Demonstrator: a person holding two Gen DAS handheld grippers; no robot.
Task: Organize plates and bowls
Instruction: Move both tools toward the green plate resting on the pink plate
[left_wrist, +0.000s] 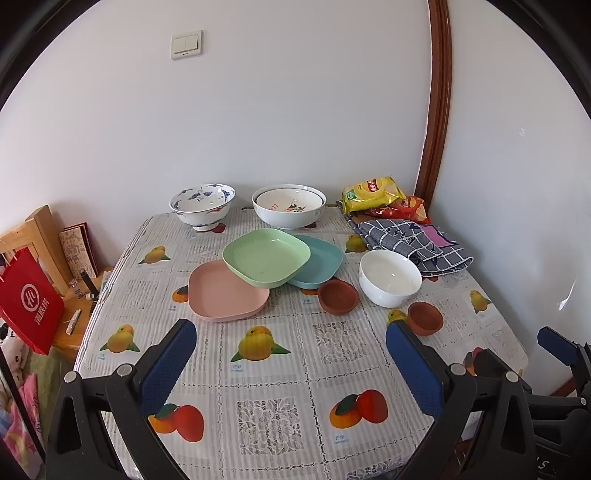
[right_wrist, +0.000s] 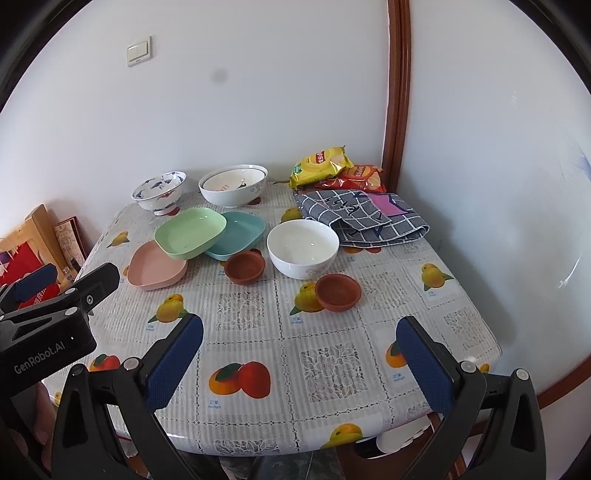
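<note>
A green plate (left_wrist: 265, 256) (right_wrist: 190, 232) lies tilted across a pink plate (left_wrist: 226, 293) (right_wrist: 155, 268) and a teal plate (left_wrist: 319, 264) (right_wrist: 240, 233). A plain white bowl (left_wrist: 389, 277) (right_wrist: 303, 247) and two small brown bowls (left_wrist: 338, 296) (left_wrist: 424, 317) (right_wrist: 245, 267) (right_wrist: 338, 291) stand to the right. A blue-patterned bowl (left_wrist: 202, 205) (right_wrist: 159, 192) and stacked white bowls (left_wrist: 289, 205) (right_wrist: 233, 184) stand at the back. My left gripper (left_wrist: 291, 350) and right gripper (right_wrist: 299, 343) are open and empty above the table's front.
The table (left_wrist: 280, 376) has a fruit-print cloth. Snack bags (left_wrist: 373, 192) (right_wrist: 321, 164) and a checked cloth (left_wrist: 410, 240) (right_wrist: 365, 214) lie at the back right by the wall. A red bag (left_wrist: 31, 299) and a wooden chair (left_wrist: 37, 236) stand left of the table.
</note>
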